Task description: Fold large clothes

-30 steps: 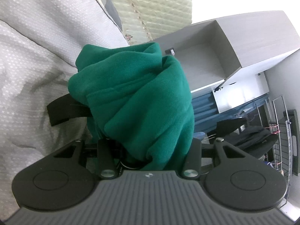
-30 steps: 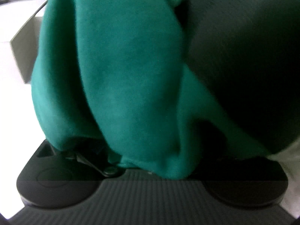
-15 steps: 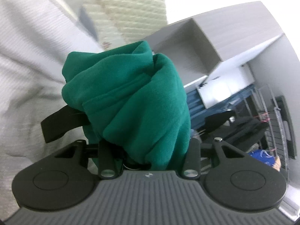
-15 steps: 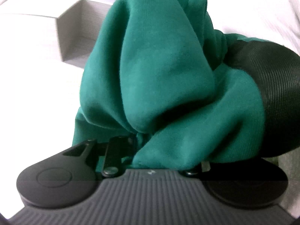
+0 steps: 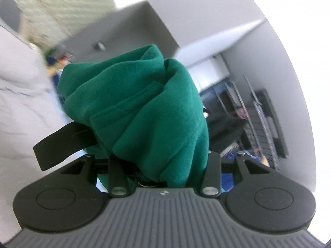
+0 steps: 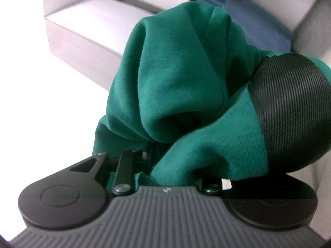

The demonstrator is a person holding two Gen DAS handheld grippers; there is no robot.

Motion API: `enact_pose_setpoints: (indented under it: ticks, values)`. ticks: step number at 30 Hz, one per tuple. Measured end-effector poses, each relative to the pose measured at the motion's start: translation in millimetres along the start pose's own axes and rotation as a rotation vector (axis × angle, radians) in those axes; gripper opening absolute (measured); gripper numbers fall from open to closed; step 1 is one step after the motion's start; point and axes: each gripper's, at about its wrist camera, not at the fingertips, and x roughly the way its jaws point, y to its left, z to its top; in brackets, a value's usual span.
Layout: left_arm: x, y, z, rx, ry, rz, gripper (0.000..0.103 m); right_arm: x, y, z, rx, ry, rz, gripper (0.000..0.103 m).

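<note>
Left gripper point(image 5: 144, 136): fingers closed on a bunched fold of the green fleece garment point(image 5: 144, 107). The cloth wraps over and hides both fingertips, and only one black finger point(image 5: 62, 142) projects to the left of the bundle. The gathered mass rises straight ahead of the fingers, so no long axis can be read in this view. Beyond it lie a pale fabric surface point(image 5: 22, 103) to the left and a grey cabinet point(image 5: 186, 20) ahead, both blurred.

Right gripper point(image 6: 206, 111): fingers likewise clamped on the green fleece garment point(image 6: 175, 72), which is drawn in folds running forward from the finger roots. The textured black pad of the right finger point(image 6: 289, 119) presses against the cloth from the right side, while the left finger is buried beneath it. A grey box-like unit point(image 6: 93, 31) lies ahead and to the left.

Judgement: each gripper holds a separate part of the garment off any surface, neither nearer than the other. The coming move probably turns on drawing the two grips apart, so that the cloth spans between them and its long axis becomes defined; its present orientation cannot be told.
</note>
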Motion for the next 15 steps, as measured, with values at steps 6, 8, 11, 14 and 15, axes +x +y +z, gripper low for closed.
enact_pose_setpoints:
  ticks: [6,8,11,14,15]
  values:
    - [114.3,-15.3,-62.4,-0.019,0.129,-0.061,0.048,-14.4,-32.5,80.1,-0.076,-0.121,-0.057,0.033]
    - [148.3,-10.0,-88.3,-0.019,0.172,-0.067,0.048,-12.6,-51.5,95.9,-0.087,-0.148,-0.089,0.033]
    - [196.2,5.4,-135.2,-0.022,0.243,-0.063,0.048,-9.3,-92.2,111.9,-0.082,-0.187,-0.149,0.033]
    - [230.8,28.1,-178.4,-0.017,0.319,-0.044,0.048,-3.5,-132.1,113.1,-0.048,-0.21,-0.201,0.033]
    - [239.4,36.3,-193.6,-0.013,0.341,-0.034,0.048,1.0,-146.8,109.9,-0.038,-0.213,-0.221,0.033]
